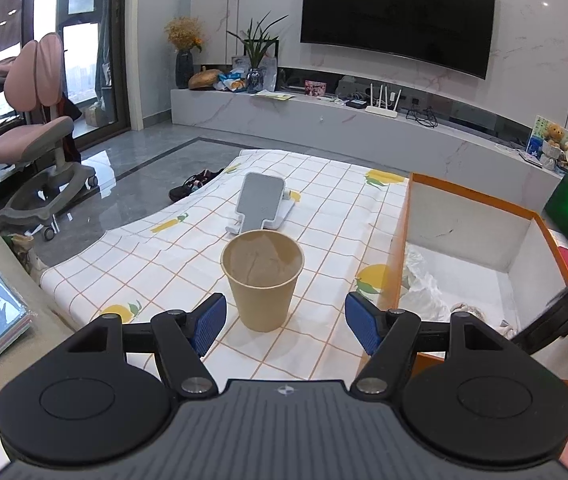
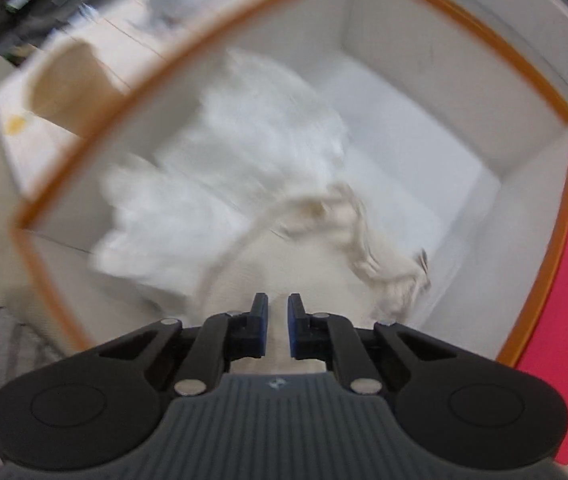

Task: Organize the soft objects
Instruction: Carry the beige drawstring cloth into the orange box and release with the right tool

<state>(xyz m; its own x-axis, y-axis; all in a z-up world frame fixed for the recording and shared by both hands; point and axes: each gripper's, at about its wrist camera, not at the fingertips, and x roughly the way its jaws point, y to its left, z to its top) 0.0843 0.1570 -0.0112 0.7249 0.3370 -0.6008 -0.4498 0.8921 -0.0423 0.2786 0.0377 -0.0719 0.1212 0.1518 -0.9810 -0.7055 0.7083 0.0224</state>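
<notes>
The right gripper (image 2: 276, 330) is hanging over the box (image 2: 367, 20), its jaws nearly closed on a beige cloth (image 2: 315, 264), probably needing to let go, while the left gripper (image 1: 285, 320) is waiting wide open and empty around a paper cup (image 1: 263, 280).

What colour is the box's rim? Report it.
Orange, around white walls; the box shows sharpest in the left wrist view.

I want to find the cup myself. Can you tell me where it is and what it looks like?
Look at the table with the checked lemon tablecloth. The paper cup stands upright on it, just left of the orange-rimmed box and in front of the grey phone stand. It is the only plain brown thing there, open and empty.
</notes>
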